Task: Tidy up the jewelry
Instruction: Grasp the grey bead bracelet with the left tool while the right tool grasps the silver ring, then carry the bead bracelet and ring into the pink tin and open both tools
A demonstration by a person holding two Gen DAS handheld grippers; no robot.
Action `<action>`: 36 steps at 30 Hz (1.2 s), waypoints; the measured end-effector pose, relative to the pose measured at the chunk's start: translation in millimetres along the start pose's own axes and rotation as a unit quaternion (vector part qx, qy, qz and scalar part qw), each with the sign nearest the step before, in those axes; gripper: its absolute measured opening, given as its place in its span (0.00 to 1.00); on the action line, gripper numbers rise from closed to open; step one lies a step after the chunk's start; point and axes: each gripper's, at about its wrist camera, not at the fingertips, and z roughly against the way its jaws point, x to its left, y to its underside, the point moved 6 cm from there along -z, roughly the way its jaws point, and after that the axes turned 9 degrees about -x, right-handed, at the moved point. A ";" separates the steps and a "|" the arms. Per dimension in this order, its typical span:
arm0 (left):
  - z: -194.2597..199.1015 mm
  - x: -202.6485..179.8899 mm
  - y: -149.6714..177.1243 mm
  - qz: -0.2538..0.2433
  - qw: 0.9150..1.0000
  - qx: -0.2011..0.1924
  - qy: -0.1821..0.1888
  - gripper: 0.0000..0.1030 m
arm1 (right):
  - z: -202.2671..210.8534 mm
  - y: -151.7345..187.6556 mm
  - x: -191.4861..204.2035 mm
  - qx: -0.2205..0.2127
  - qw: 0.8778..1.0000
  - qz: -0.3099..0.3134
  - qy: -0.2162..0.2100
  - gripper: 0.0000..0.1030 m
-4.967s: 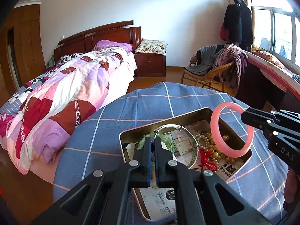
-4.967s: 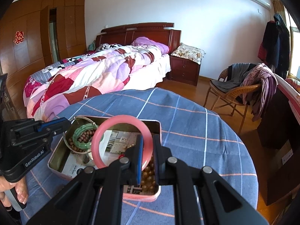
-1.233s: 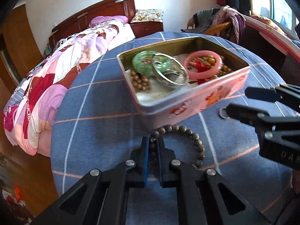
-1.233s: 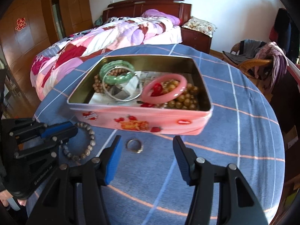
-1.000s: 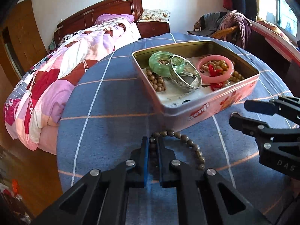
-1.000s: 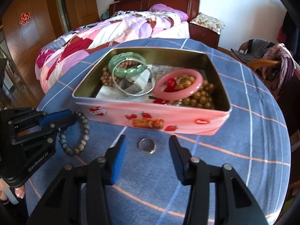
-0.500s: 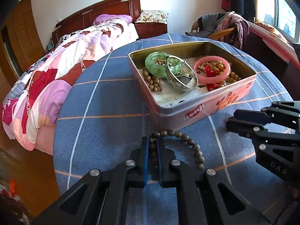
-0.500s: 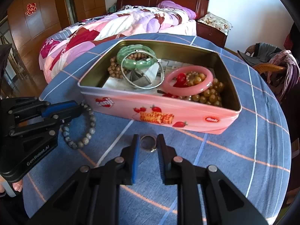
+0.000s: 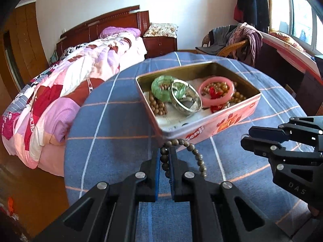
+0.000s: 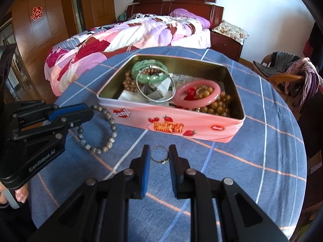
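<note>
Left gripper (image 9: 165, 157): pitched downward over the near edge of the table (image 9: 113, 125); jaws pressed together on the bead bracelet (image 9: 187, 151), whose free loop hangs to the right of the fingers, just in front of the tin (image 9: 222, 121). In the right wrist view the same gripper (image 10: 88, 111) is seen from the side with the bracelet (image 10: 105, 129) drooping from its tip toward the cloth.

Right gripper (image 10: 159, 157): pitched downward, jaws narrowed about the ring (image 10: 159, 155); the ring is seen between the blue pads, and contact on each side appears made but cannot be fully confirmed. In the left wrist view this gripper (image 9: 247, 136) is seen at right, low over the cloth.

Surface: round table covered by a blue cloth with pale and orange grid lines.

Room: bed (image 10: 125, 34) with patchwork quilt, wooden headboard, nightstand (image 10: 226, 38), wicker chair (image 9: 232, 46) draped with clothes, window (image 9: 298, 20).

Other items: pink tin, lid off, holding a green bangle (image 10: 149, 72), a silver bangle (image 10: 155, 88), a pink bangle (image 10: 197, 94) and brown beads (image 10: 218, 102). The tin stands directly behind both grippers. A hand (image 10: 20, 195) is partly seen under the left gripper.
</note>
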 end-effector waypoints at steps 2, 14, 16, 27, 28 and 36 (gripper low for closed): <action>4.2 0.3 -4.2 0.000 1.000 -0.006 0.000 0.07 | 4.1 -2.8 0.2 -0.007 1.000 -0.001 0.000 0.20; 20.4 3.9 -17.9 0.010 0.999 -0.032 -0.005 0.07 | 23.4 -18.1 -4.8 -0.046 0.999 -0.005 0.006 0.20; 22.0 4.7 -19.4 0.013 0.999 -0.034 -0.006 0.07 | 26.6 -20.8 -7.2 -0.054 0.998 -0.007 0.009 0.20; 31.9 2.3 -42.7 0.009 0.998 -0.065 -0.005 0.07 | 37.9 -39.9 -12.2 -0.081 0.997 0.002 0.016 0.20; 32.4 2.6 -46.2 0.008 0.998 -0.068 -0.005 0.07 | 38.3 -42.1 -13.2 -0.083 0.996 0.003 0.017 0.20; 34.0 1.8 -68.0 0.005 0.996 -0.089 -0.003 0.07 | 40.7 -55.5 -20.1 -0.097 0.995 0.004 0.022 0.20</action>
